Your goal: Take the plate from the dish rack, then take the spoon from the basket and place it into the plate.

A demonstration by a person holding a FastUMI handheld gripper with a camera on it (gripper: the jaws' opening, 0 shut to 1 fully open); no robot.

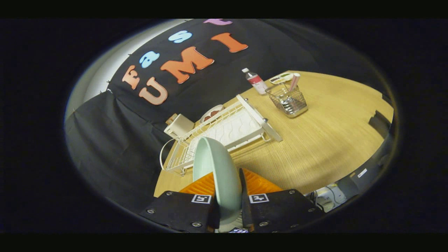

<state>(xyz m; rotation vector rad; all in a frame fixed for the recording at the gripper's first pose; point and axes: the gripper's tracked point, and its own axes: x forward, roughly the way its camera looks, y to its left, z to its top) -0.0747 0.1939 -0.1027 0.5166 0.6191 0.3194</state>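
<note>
a pale green plate (217,175) is held on edge between the orange fingers (201,184) of the gripper (228,182), which are pressed on it from both sides. just beyond, the white dish rack (227,131) is seen on the wooden table (322,140). farther off, the wire basket (287,99) (a pink-handled spoon (293,82) standing in it) is set beside a bottle (255,81).

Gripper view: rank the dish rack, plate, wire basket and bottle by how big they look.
1. dish rack
2. plate, clamped in the gripper close to the camera, so magnified; its rank against the rack is unsure
3. wire basket
4. bottle
</note>
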